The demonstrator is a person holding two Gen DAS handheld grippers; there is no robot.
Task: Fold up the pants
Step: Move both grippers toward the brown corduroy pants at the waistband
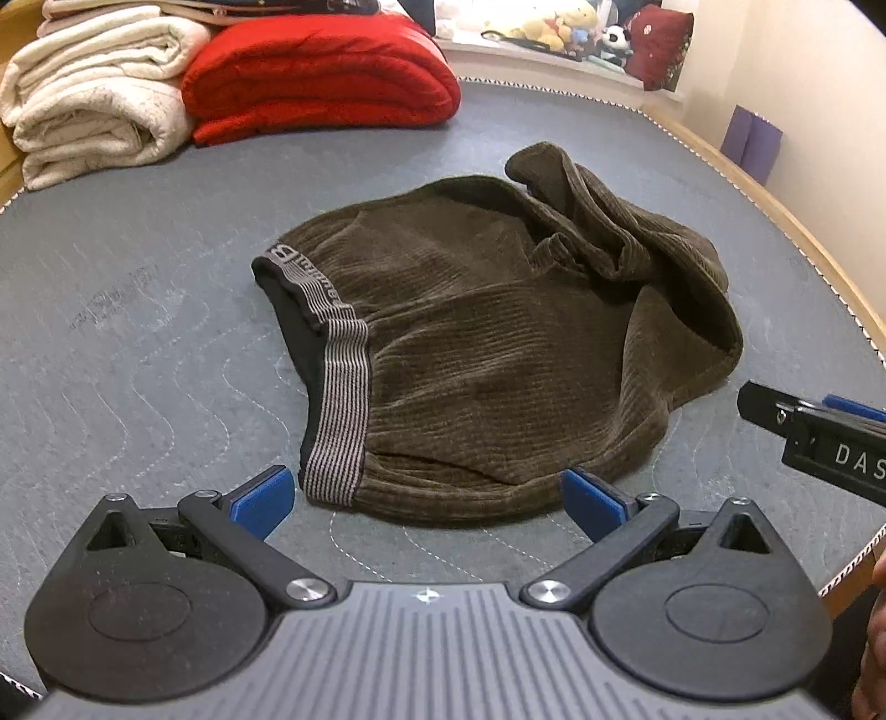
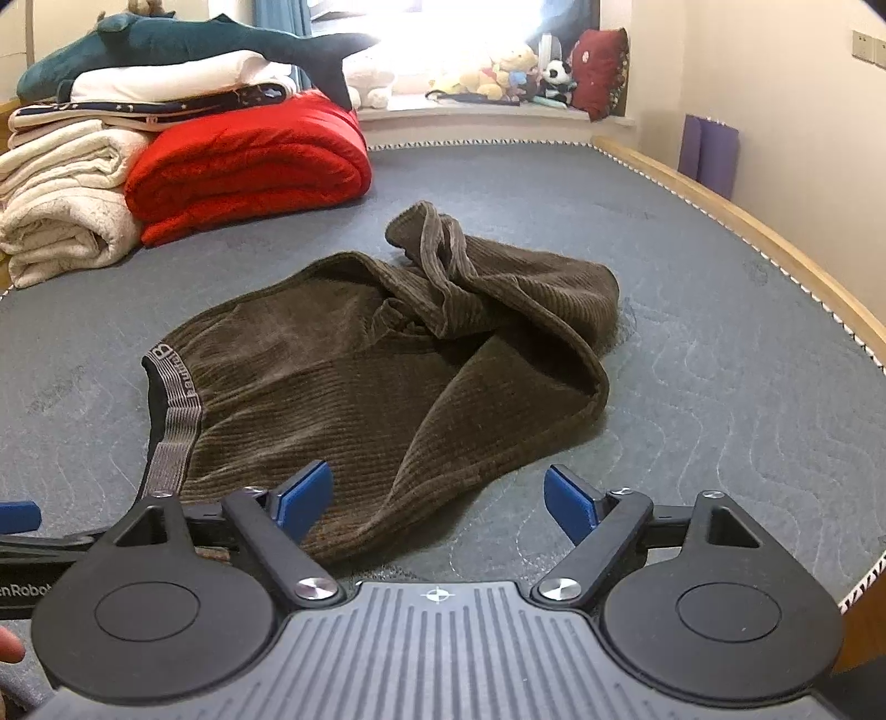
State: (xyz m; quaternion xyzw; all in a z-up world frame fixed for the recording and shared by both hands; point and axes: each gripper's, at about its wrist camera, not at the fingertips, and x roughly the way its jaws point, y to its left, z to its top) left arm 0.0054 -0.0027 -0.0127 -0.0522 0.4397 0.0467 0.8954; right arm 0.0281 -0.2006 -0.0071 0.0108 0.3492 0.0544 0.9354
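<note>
Brown corduroy pants lie in a loose heap on the grey mattress, striped waistband at the left, legs bunched at the back right. My left gripper is open and empty, just in front of the near waistband corner. In the right wrist view the pants lie ahead, and my right gripper is open and empty over their near edge. The right gripper's body shows at the right edge of the left wrist view.
Folded cream blankets and a red blanket are stacked at the back left. A plush shark lies on top. Stuffed toys sit on the sill. A wooden bed rim runs along the right.
</note>
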